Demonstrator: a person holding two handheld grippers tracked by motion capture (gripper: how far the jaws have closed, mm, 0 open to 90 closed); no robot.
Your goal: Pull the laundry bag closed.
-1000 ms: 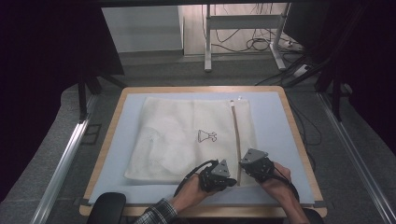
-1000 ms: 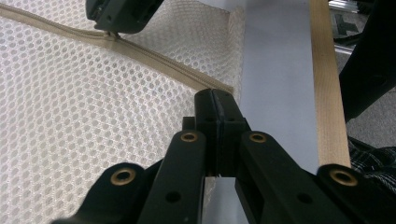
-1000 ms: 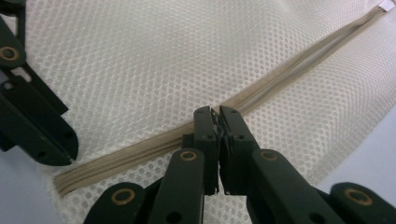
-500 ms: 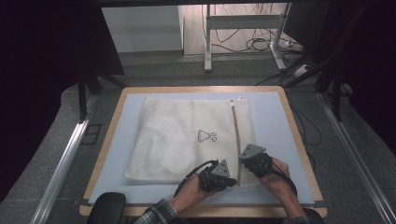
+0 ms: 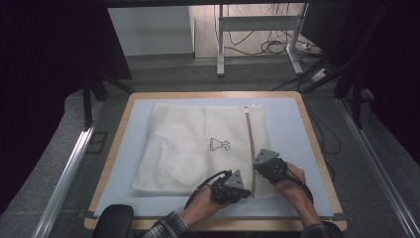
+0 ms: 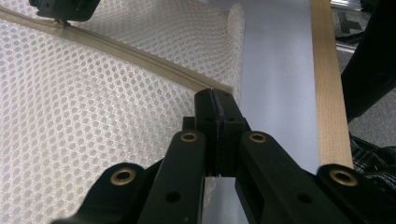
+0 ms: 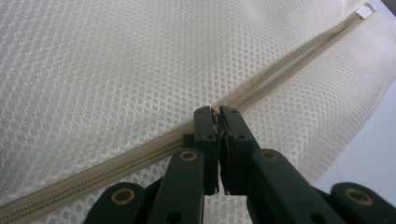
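Observation:
A white mesh laundry bag [image 5: 193,148] lies flat on the pale blue mat [image 5: 289,124], with a beige zipper [image 5: 249,136] running along its right side. My left gripper [image 5: 247,192] is shut on the near end of the zipper [image 6: 140,60], jaws pressed together at the bag's edge [image 6: 215,93]. My right gripper [image 5: 256,164] is a little farther up the zipper, shut on the zipper pull [image 7: 216,114], most of which its jaws hide. The left gripper view also has the right gripper [image 6: 63,9] at its top left. A white tab [image 7: 365,9] marks the zipper's far end.
The mat lies on a table with a wooden rim [image 5: 317,144]. A small black bottle-shaped print [image 5: 219,145] marks the bag's middle. Metal rails [image 5: 69,173] flank the table, and cables [image 5: 270,47] lie on the floor behind it.
My right gripper has slid a short way up the zipper, away from the person. The left gripper has stayed at the zipper's near end.

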